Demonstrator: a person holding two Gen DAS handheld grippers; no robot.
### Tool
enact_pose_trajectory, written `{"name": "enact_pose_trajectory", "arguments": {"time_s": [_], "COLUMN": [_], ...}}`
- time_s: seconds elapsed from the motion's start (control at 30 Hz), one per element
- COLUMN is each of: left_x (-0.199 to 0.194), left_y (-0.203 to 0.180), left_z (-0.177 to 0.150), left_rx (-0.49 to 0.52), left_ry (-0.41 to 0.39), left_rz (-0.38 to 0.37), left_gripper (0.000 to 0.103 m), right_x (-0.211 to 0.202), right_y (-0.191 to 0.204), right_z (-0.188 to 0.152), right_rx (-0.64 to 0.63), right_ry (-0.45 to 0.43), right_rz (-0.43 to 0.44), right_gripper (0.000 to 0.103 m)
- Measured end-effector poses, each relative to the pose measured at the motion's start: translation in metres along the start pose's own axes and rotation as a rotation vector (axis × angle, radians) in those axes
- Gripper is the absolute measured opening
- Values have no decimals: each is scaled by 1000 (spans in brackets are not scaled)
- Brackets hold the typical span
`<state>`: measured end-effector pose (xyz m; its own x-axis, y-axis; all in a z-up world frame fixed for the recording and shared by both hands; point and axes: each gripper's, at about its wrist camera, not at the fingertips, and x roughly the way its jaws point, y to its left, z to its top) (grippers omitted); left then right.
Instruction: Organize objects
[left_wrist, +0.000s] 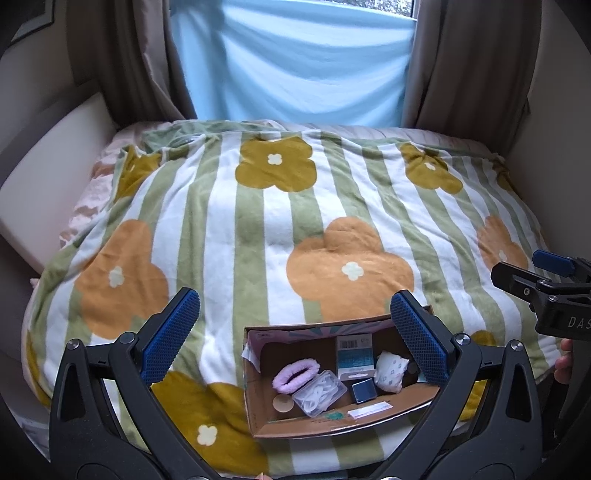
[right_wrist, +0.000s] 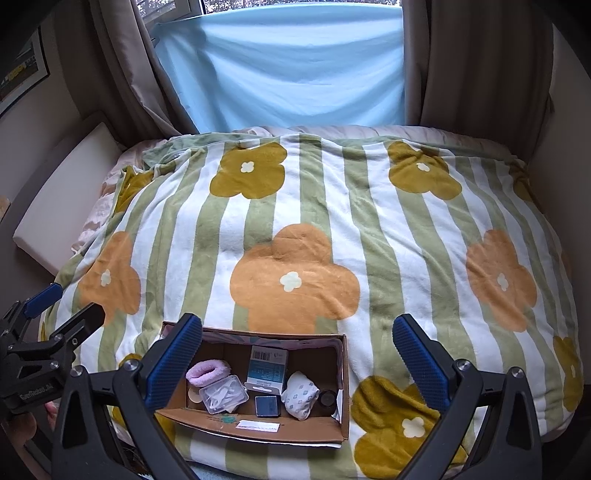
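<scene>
Left gripper (left_wrist: 295, 336) wide open, empty; right gripper (right_wrist: 297, 350) likewise; cardboard box (right_wrist: 258, 428) of small items on blanket (right_wrist: 332, 206).

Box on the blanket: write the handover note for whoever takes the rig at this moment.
Left gripper: open, empty, hovering above the box.
Right gripper: open, empty, above the box's right side.
The box sits at the near edge of the blanket. Inside: pink scrunchie, clear case, carded pack, small dark square case, white patterned pouch, small dark jar.
Done: everything visible is boxed.
Left: nothing loose visible on the blanket; check beyond view.
</scene>
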<state>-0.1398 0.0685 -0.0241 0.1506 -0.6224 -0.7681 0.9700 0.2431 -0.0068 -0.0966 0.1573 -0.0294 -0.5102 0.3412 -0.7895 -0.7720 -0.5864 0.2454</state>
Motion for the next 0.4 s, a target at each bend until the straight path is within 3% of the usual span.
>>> {"name": "enact_pose_trajectory", "arguments": {"time_s": [0.4], "left_x": [2], "left_y": [0], "left_z": [0], "left_rx": [-17], "left_ry": [-16], "left_rz": [43], "left_gripper": [103], "right_x": [-1], "right_y": [2], "right_z": [-1], "right_rx": [2], "right_ry": [-2], "right_rz": [-4], "right_gripper": [103]}}
